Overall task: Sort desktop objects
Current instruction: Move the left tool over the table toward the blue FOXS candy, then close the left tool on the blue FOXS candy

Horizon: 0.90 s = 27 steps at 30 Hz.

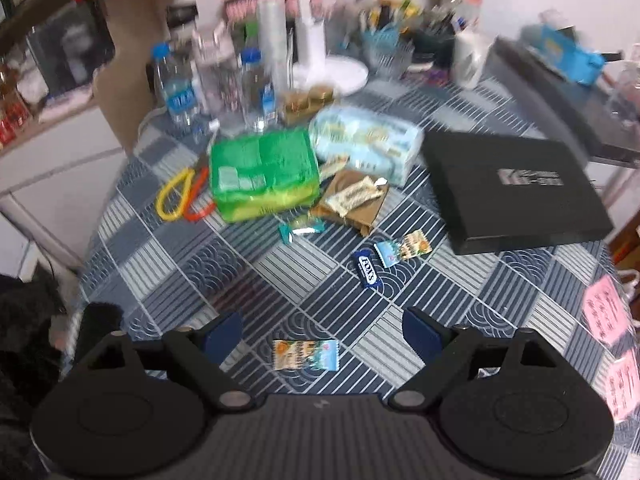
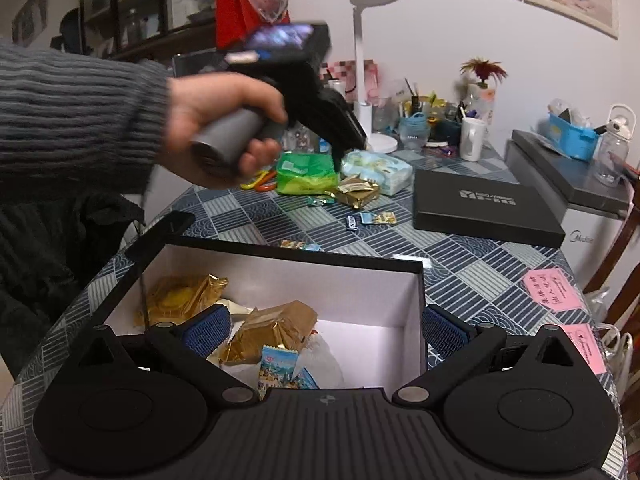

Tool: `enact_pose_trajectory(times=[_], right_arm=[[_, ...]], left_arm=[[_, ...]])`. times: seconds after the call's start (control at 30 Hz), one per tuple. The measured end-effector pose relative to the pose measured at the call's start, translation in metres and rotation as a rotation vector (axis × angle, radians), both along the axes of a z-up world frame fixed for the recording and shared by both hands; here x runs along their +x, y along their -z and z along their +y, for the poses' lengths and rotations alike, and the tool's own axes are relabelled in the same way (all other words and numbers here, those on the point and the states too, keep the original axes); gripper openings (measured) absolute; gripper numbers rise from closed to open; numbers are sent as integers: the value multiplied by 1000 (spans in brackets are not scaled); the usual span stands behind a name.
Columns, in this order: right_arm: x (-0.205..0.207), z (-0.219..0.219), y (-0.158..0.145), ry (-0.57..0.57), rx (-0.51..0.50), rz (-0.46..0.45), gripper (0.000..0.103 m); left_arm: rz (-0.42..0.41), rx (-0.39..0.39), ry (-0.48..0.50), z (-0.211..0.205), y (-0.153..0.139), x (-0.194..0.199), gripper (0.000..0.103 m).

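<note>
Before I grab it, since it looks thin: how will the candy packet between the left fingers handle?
The candy packet lies flat on the tablecloth, so it is probably light and may slide. Its crimped foil wrapper likely crumples; pinch gently.

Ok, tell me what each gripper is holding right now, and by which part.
Nothing. The left gripper is open above a candy packet; the right gripper is open over the box.

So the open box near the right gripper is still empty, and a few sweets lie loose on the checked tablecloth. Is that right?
Not quite. The open box is not empty: the right wrist view shows gold packets and a blue sweet inside. Sweets do lie loose on the tablecloth.
</note>
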State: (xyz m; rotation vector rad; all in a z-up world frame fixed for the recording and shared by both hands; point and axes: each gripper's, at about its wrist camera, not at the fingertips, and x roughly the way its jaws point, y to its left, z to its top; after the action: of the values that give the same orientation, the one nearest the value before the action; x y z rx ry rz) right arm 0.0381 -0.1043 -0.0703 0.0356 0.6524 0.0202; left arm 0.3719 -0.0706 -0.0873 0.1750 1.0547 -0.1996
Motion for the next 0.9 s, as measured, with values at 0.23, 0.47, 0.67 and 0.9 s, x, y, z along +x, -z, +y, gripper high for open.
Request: enact_pose_trajectory(times=[0.23, 0.47, 0.67, 0.9], right_arm=[[13, -10, 6, 9, 30, 11, 103], [17, -17, 5, 38, 12, -39, 103], [19, -25, 5, 63, 21, -58, 103], [22, -33, 9, 86, 31, -52, 103]], left_arm=[[41, 59, -13, -29, 47, 38, 103], [57, 45, -19, -45, 83, 64, 98], [71, 45, -35, -52, 105, 78, 85], [77, 27, -19, -58, 121, 84, 65]])
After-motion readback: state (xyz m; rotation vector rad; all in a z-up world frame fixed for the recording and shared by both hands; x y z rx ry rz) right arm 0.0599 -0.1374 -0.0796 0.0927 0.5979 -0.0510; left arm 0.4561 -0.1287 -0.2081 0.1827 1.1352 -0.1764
